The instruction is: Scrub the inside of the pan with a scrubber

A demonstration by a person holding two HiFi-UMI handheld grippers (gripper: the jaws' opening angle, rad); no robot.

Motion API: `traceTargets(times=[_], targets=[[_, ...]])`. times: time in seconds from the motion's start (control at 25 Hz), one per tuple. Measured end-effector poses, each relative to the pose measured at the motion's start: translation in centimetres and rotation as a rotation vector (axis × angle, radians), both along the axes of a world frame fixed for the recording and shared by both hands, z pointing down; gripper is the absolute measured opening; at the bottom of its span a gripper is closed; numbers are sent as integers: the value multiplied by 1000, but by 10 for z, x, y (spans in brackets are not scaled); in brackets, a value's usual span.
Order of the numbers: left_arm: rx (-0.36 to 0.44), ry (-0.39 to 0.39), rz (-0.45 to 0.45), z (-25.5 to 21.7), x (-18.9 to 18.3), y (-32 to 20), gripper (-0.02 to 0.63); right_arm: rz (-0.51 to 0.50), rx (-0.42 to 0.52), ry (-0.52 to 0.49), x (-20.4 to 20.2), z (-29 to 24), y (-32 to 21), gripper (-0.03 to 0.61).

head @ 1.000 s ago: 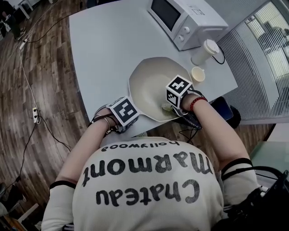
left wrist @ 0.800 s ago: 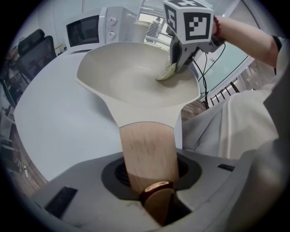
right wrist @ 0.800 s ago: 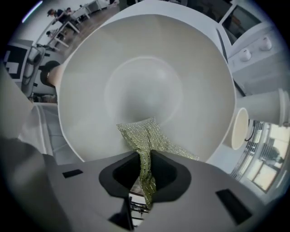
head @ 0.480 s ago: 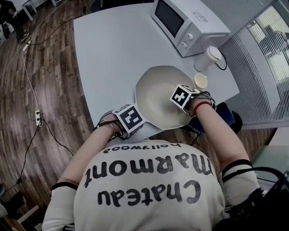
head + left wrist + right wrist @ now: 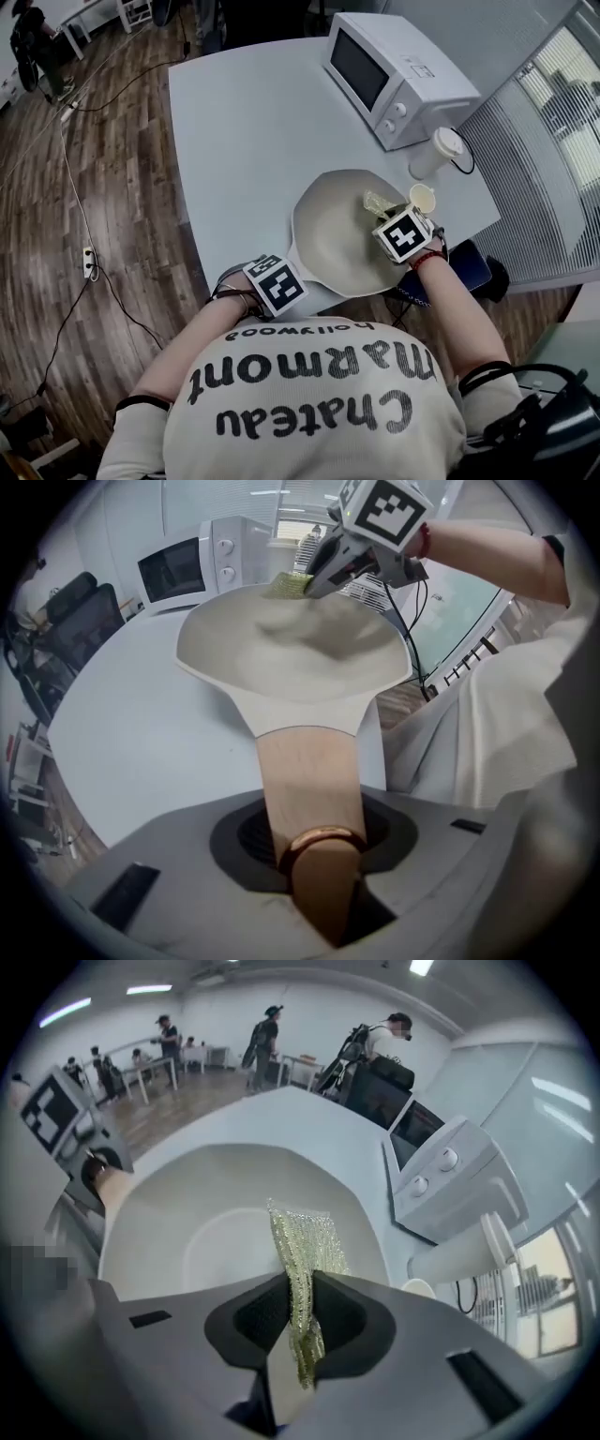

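Here we are at the near edge of the pale grey table [image 5: 244,141], and the cream pan [image 5: 342,230] sits right by that edge, bowl up, its handle [image 5: 305,789] pointing back toward the person. The left gripper [image 5: 314,850] has that handle. The jaws are clamped on either side of the tan grip, just about where a copper-coloured ring circles it, and the tool points steeply down. Now over to the far side of the bowl. The right gripper [image 5: 298,1312] is pinched tight on the scrubber [image 5: 305,1246], a yellow-green mesh pad. Its lower end is squeezed flat between the pads, and the rest stands out ahead of the jaws over the inside of the pan. From above, the pad sits high on the inner slope, close to the rim on the side nearest the small open cup [image 5: 422,197]. Whether it presses hard on the surface there, I can't say. Just beyond that little cup stands a taller lidded cup [image 5: 436,152], and behind both, a white microwave [image 5: 398,75] sits at the far corner of the table. There's dark wooden floor [image 5: 112,187] all around, and a few people stand well back in the room.
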State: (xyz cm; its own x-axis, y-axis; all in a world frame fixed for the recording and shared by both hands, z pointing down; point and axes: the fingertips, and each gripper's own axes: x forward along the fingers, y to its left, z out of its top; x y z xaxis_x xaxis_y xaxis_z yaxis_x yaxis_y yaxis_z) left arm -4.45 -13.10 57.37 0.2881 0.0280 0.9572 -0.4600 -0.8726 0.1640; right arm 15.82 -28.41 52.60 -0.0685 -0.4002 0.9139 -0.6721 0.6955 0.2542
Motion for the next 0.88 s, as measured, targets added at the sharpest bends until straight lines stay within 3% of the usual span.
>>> traceTargets(times=[0.2,0.32,0.48,0.6,0.72,0.88], targets=[[74,39,-33,-11,-13,-17,244,143,-28,-237,-19,-21,9,66],[76,97,-56,-21,-20,-14,271,227,-49,-398,-29,-27,24,66],[103,146,-119,-34,-43,-17,269,302,-35,-564,-39,-38,39,66],[71,242,-175,-43,-47,-8,267,389,-41,-742,-46,-48,47,66],[84,274,-239,-50,-58,-4,266,446,-44,-919,-49,-64,53,66],[147,292,-319,-57,-74,0,259,487,-29,-1037,-39,-77,60,66]])
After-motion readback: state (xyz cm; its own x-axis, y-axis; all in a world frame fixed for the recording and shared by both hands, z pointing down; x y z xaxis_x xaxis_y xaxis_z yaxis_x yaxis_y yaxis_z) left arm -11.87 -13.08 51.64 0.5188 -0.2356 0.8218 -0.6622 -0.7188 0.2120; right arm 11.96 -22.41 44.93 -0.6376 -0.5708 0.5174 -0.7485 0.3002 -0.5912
